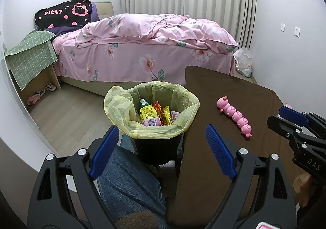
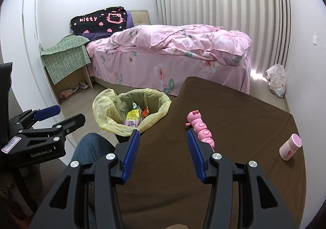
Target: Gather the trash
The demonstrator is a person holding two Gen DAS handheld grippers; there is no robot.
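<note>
Trash bin (image 1: 159,147) upright — mouth up, both tools spread.

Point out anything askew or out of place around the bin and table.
The yellow liner bunches up in a loose flap on one side of the bin instead of sitting evenly around the rim. The pink bottle leans tilted on the brown table. A crumpled plastic bag sits on the floor by the bed.
</note>
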